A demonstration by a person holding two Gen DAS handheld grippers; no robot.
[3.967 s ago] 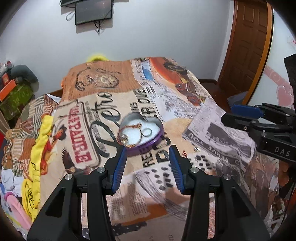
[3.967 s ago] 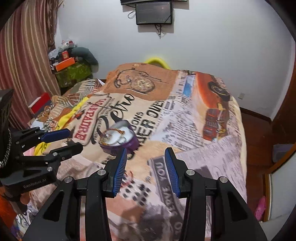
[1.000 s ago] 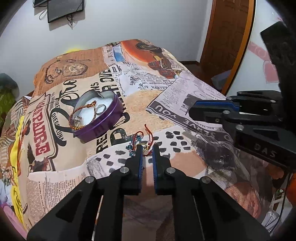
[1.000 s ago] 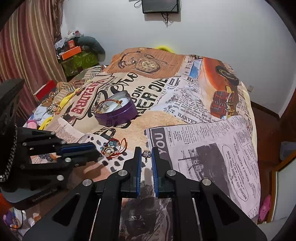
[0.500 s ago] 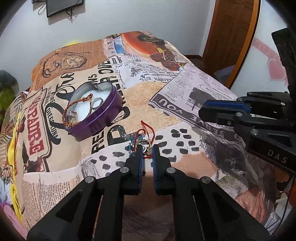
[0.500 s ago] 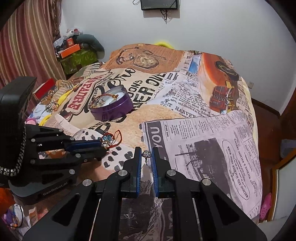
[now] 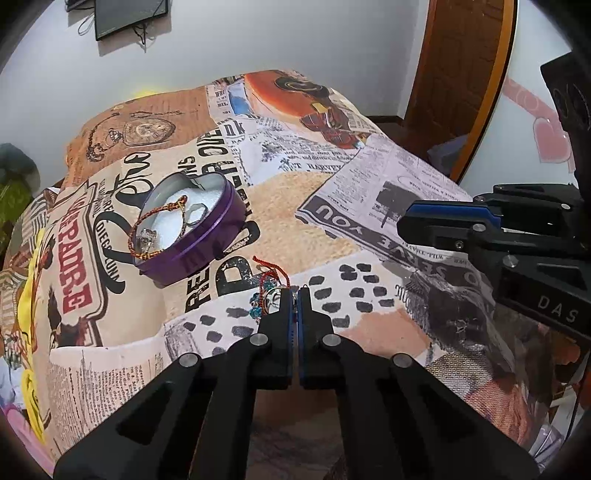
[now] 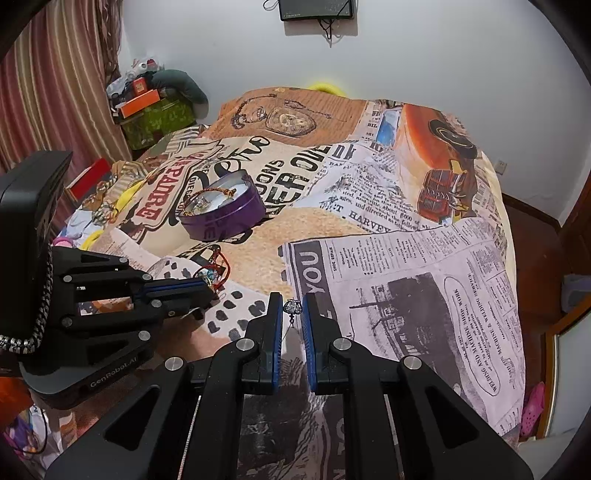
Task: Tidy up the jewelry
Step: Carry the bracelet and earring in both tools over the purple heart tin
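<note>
A purple heart-shaped tin (image 7: 207, 240) lies open on the bed and holds a red-gold cord bracelet (image 7: 155, 221) and rings. My left gripper (image 7: 294, 291) is shut on a red cord bracelet with blue beads (image 7: 266, 291), held just above the bedspread to the right of the tin. My right gripper (image 8: 291, 306) is shut on a small silver earring (image 8: 291, 307) that hangs between its fingertips. The tin shows in the right wrist view (image 8: 225, 214) far left of that gripper, and the left gripper (image 8: 199, 286) shows with its bracelet.
The bedspread (image 7: 369, 192) has a newspaper print and covers the whole bed. A wooden door (image 7: 465, 74) stands at the right. Boxes and clutter (image 8: 147, 107) sit by the striped curtain (image 8: 55, 92). A screen (image 8: 317, 9) hangs on the wall.
Four seconds ago both grippers were open and empty. Since then each has shut on a piece of jewelry and lifted it. In the last half second both moved slightly toward the tin.
</note>
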